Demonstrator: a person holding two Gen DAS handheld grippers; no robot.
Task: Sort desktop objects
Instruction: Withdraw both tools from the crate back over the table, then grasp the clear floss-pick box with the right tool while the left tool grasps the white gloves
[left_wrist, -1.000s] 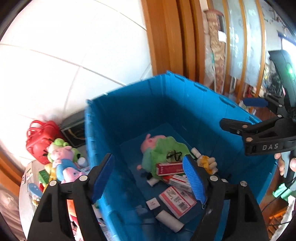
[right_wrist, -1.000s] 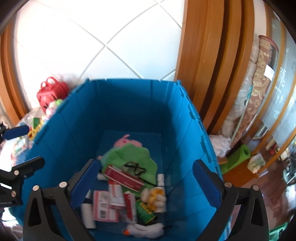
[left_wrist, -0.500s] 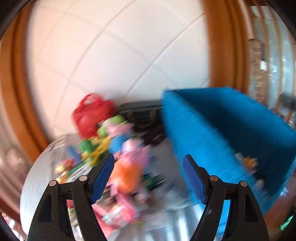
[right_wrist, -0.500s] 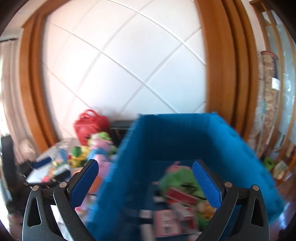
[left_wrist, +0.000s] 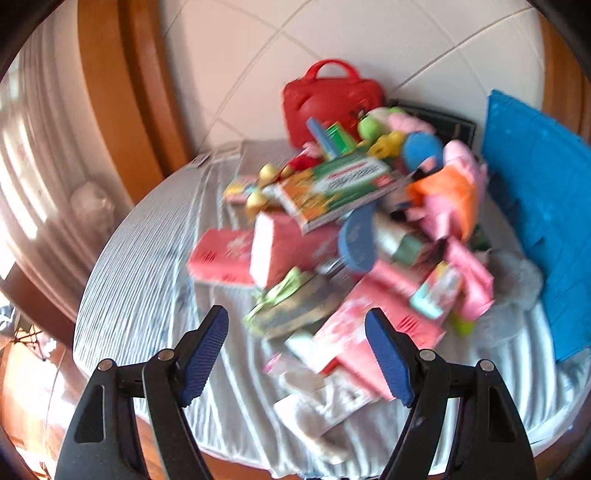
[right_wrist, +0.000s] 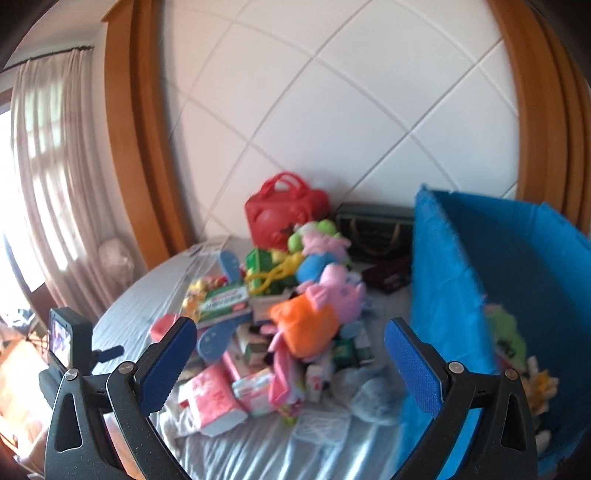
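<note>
1. Left wrist view shows the left tool (left_wrist: 295, 356) spread apart and empty, hanging above the near edge of a heap of toys and cartons on the cloth-covered round surface (left_wrist: 147, 280).
2. Right wrist view shows the right tool (right_wrist: 290, 360) likewise released, grasping nothing, with the heap ahead and the blue bin (right_wrist: 480, 295) at its right, standing on the same surface.
3. Risk, as I judge it: the pile is loosely stacked, so closing on a low item could drag neighbours along or topple the green carton (left_wrist: 332, 188) lying tilted on top.
4. Pink cartons (left_wrist: 225, 254) are flat-faced, rigid-looking cardboard and should pinch cleanly; the orange-dressed pink plush (right_wrist: 314, 317) is soft and would squash, so a shallow bite may slip.
5. Striped cloth under everything is wrinkled and could snag on a low fingertip.
6. Red handbag (right_wrist: 284, 210) looks hard, glossy and moulded, with 2 loop handles; it stands against the tiled wall behind the heap.
7. Blur makes small items impossible to name.
</note>
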